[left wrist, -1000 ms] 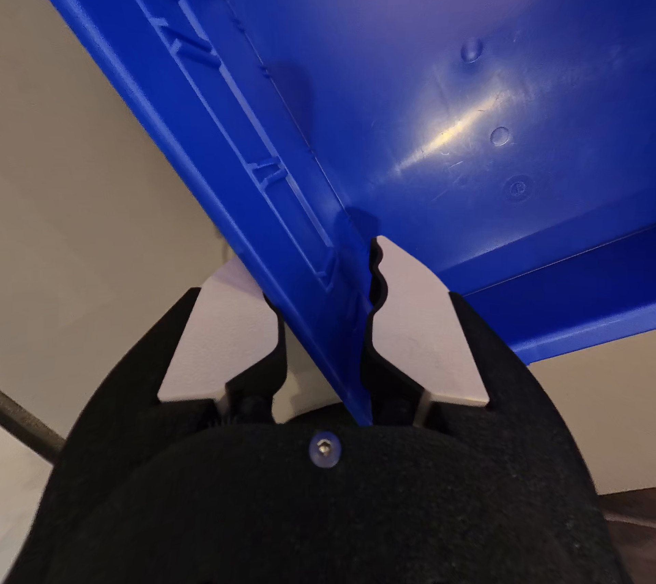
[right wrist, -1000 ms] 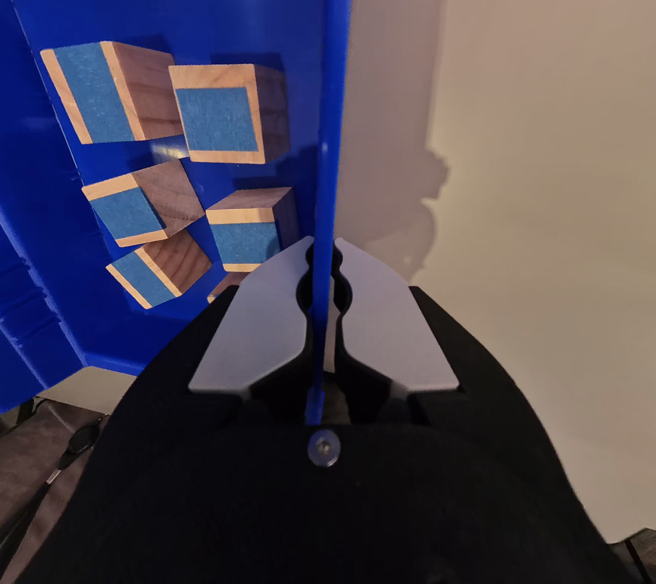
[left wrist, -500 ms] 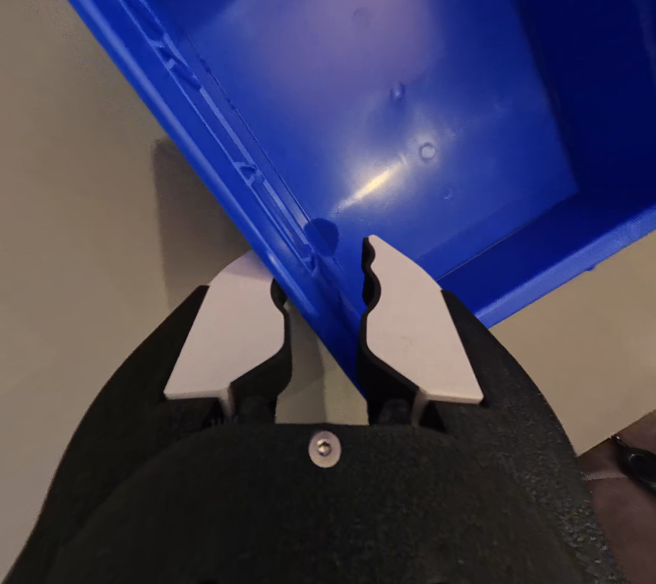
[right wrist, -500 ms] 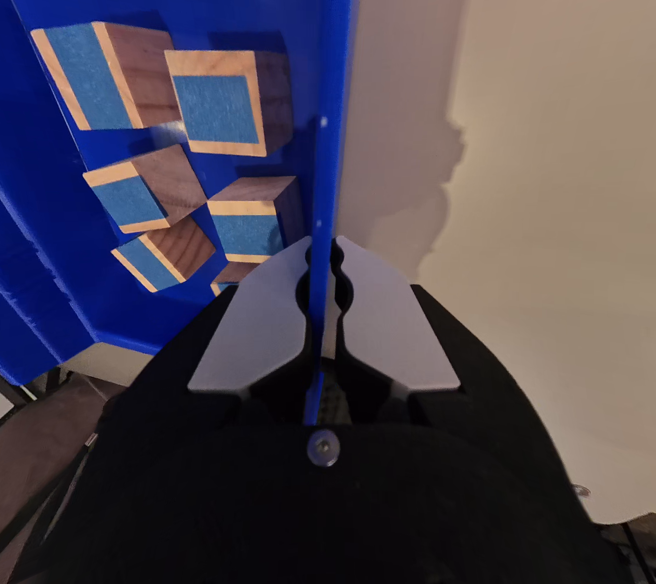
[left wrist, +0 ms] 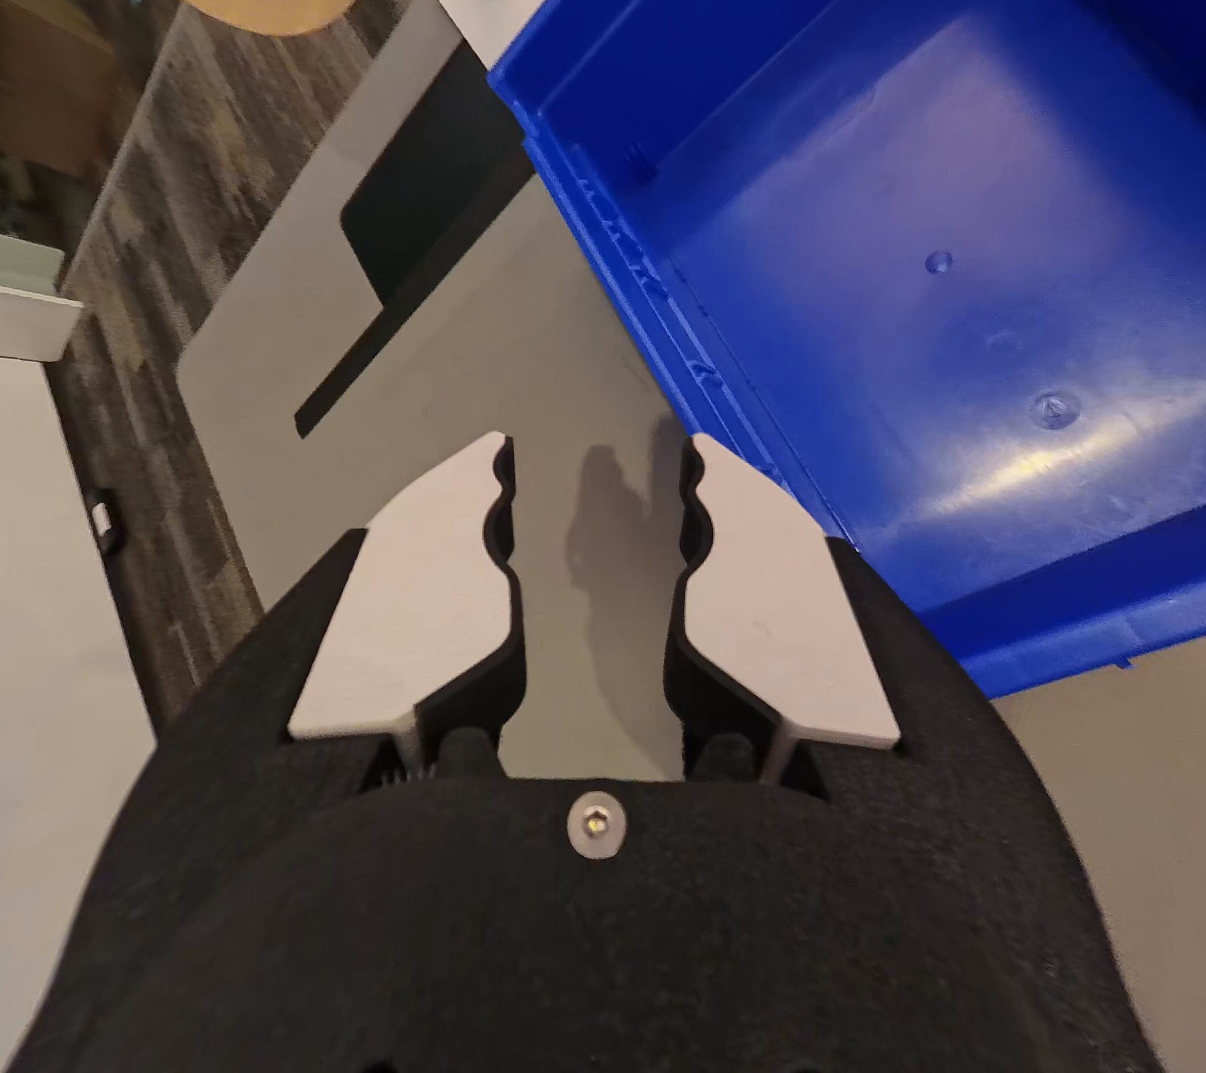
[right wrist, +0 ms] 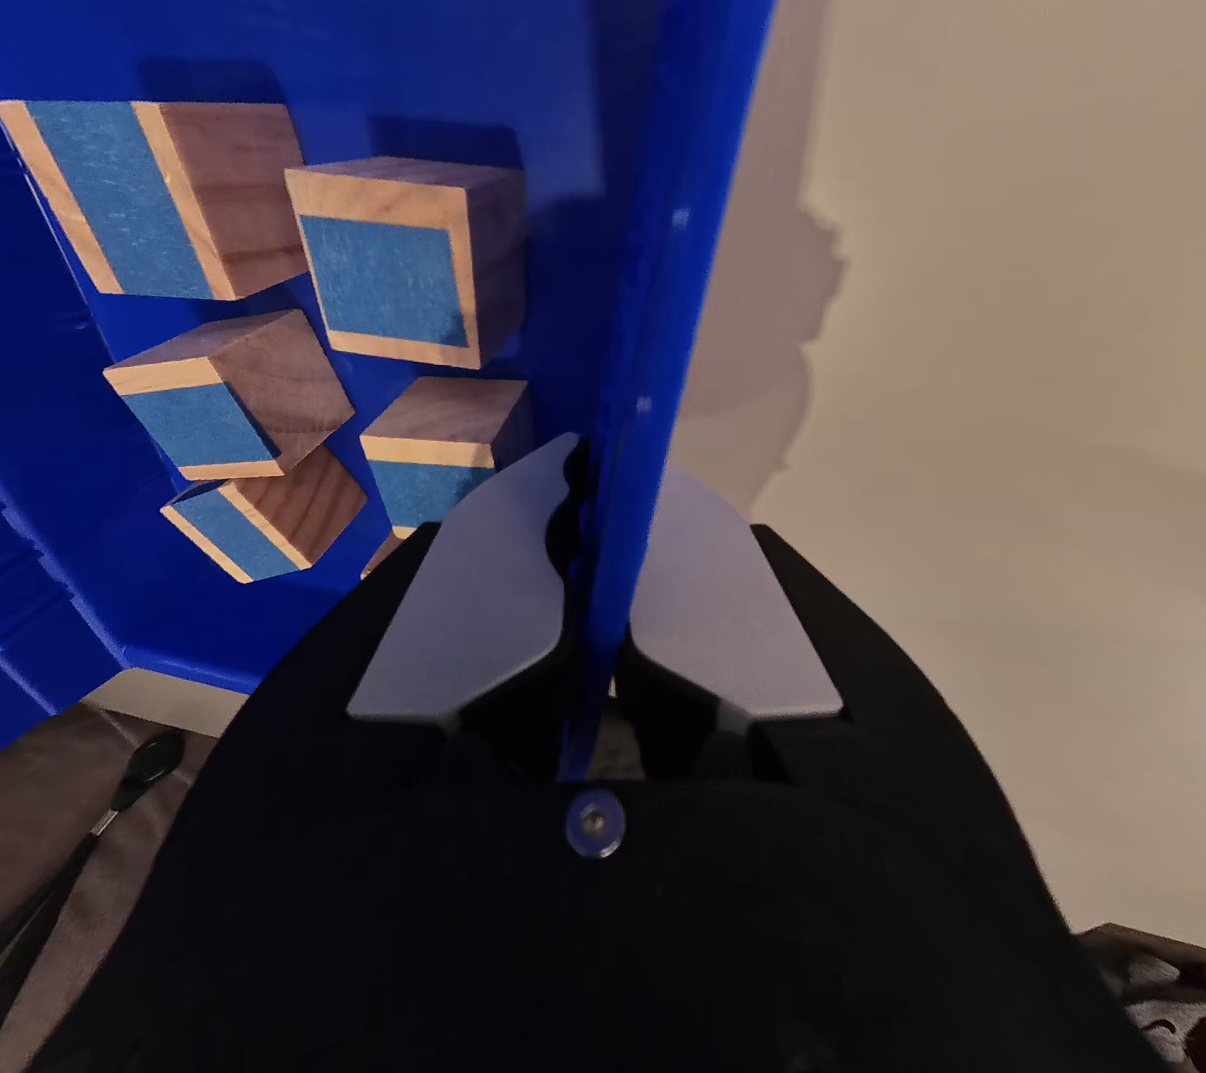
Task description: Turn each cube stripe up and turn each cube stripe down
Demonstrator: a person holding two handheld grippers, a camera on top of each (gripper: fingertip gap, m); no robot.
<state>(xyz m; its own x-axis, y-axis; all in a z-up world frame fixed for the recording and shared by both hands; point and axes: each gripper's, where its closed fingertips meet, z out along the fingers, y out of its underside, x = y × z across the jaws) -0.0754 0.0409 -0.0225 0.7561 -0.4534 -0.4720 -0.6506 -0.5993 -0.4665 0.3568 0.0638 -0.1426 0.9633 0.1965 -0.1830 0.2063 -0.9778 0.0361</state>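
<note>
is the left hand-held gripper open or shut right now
Open. The left hand-held gripper has a clear gap between its fingers with bare table showing through, beside the blue bin, gripping nothing.

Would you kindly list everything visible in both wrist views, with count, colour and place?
Bin: one, blue plastic, on the table; its side wall sits between the right gripper's fingers.
Cubes: at least five, perhaps a sixth hidden by the gripper; wood with blue stripes; clustered inside the bin.
Table: one, pale grey, under the bin.
Black panel: one, flat on the table beyond the left gripper.
Floor: dark wood pattern, left of the table.
Left gripper: one, black with grey fingers, open, empty, beside the bin.
Right gripper: one, same colours, shut on the bin wall.
</note>
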